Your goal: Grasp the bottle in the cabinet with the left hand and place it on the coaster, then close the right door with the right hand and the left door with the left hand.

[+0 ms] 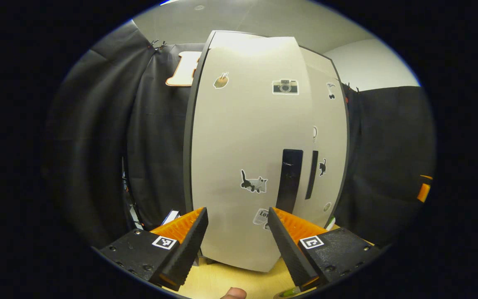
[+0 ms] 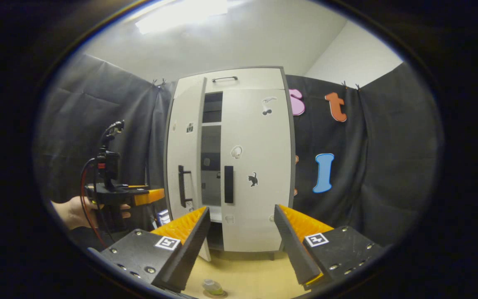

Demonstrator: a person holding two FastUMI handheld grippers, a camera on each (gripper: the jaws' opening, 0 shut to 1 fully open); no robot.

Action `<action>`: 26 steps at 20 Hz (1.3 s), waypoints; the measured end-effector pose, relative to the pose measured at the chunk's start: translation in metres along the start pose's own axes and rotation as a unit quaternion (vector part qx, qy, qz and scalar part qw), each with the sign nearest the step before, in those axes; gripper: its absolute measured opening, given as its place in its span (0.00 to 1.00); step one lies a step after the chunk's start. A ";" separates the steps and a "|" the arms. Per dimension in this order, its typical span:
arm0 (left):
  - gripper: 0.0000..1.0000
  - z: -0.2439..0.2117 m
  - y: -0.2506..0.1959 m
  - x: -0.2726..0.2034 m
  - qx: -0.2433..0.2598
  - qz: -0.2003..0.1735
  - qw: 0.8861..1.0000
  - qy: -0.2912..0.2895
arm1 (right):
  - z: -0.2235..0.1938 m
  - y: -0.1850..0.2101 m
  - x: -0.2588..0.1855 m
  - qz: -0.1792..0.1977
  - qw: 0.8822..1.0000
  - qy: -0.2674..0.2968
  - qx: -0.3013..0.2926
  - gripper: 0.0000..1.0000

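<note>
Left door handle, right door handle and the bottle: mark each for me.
Left door handle (image 2: 184, 186), right gripper view, mid-bar.
Right door handle (image 2: 228, 184), right gripper view, middle of the handle.
Bottle (image 2: 213, 286), right gripper view, its top.

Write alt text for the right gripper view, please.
A white cabinet stands ahead, right door shut, left door ajar. The open right tool points at it; the left tool nears the left door, and a bottle stands on the table.

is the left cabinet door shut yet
No. In the right gripper view the left door stands ajar, with a dark gap showing shelves between it and the right door.
</note>
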State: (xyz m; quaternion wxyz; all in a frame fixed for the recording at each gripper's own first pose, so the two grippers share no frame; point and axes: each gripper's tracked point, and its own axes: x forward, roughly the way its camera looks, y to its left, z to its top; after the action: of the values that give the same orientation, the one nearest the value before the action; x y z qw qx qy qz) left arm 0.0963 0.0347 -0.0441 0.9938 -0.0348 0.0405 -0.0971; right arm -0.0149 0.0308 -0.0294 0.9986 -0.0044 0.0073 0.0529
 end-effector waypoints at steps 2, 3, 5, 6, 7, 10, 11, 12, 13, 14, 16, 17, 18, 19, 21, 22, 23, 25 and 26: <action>0.93 0.000 -0.003 -0.011 0.015 0.000 1.000 -0.002 | -0.001 0.001 0.001 -0.001 1.000 0.003 -0.002 0.93; 0.92 0.002 -0.004 -0.018 0.024 0.003 1.000 -0.005 | -0.001 0.002 0.001 -0.002 1.000 0.003 -0.001 0.93; 0.92 0.005 -0.001 -0.031 0.033 0.015 0.999 -0.013 | -0.001 0.004 0.001 -0.003 1.000 0.000 0.003 0.93; 0.93 0.008 0.000 -0.037 0.031 0.019 0.999 -0.020 | -0.001 0.005 0.004 -0.003 1.000 -0.001 0.004 0.93; 0.93 0.010 0.000 -0.042 0.024 0.023 0.999 -0.024 | 0.000 0.007 0.005 -0.002 1.000 -0.002 0.004 0.93; 0.95 0.007 -0.003 -0.055 -0.002 0.022 1.000 -0.017 | -0.001 0.015 0.013 0.002 1.000 -0.003 0.006 0.93; 0.93 0.004 -0.004 -0.060 -0.004 0.021 1.000 -0.013 | -0.002 0.016 0.015 0.003 1.000 -0.002 0.008 0.93; 0.95 0.002 -0.004 -0.064 -0.002 0.021 1.000 -0.010 | -0.004 0.018 0.018 0.004 1.000 -0.001 0.010 0.93; 0.95 0.000 -0.005 -0.067 0.003 0.020 1.000 -0.007 | -0.006 0.020 0.022 0.007 1.000 0.000 0.009 0.93; 0.95 -0.004 -0.003 -0.073 0.007 0.025 1.000 -0.002 | -0.008 0.022 0.024 0.009 1.000 0.002 0.008 0.93; 0.95 -0.006 -0.004 -0.082 0.005 0.024 1.000 -0.004 | -0.009 0.026 0.025 0.014 1.000 0.002 0.001 0.93; 0.94 -0.008 -0.004 -0.086 0.008 0.024 1.000 -0.003 | -0.010 0.028 0.026 0.017 1.000 0.002 -0.002 0.93; 0.95 -0.007 -0.001 -0.090 0.010 0.027 1.000 -0.006 | -0.014 0.029 0.027 0.019 1.000 0.004 -0.006 0.89; 0.95 -0.005 0.001 -0.092 0.011 0.030 0.999 -0.010 | -0.017 0.028 0.029 0.020 1.000 0.007 -0.009 0.93; 0.95 -0.001 -0.001 -0.095 0.011 0.027 0.999 -0.021 | -0.021 0.031 0.029 0.021 1.000 0.007 -0.014 0.94; 0.95 -0.001 -0.003 -0.095 0.011 0.023 0.999 -0.025 | -0.019 0.032 0.029 0.021 1.000 0.006 -0.014 0.94; 0.95 0.000 -0.004 -0.095 0.011 0.022 0.999 -0.027 | -0.019 0.032 0.028 0.022 1.000 0.006 -0.012 0.94; 0.95 0.001 -0.008 -0.094 0.010 0.015 0.999 -0.032 | -0.020 0.031 0.029 0.023 1.000 0.005 -0.011 0.94; 0.95 0.002 -0.009 -0.094 0.009 0.013 0.999 -0.032 | -0.020 0.031 0.029 0.023 1.000 0.005 -0.011 0.93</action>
State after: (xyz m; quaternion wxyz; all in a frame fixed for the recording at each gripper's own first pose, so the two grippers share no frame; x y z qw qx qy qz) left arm 0.0031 0.0444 -0.0350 0.9961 -0.0281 0.0079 -0.0833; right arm 0.0100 0.0641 -0.0499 0.9969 -0.0156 0.0117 0.0757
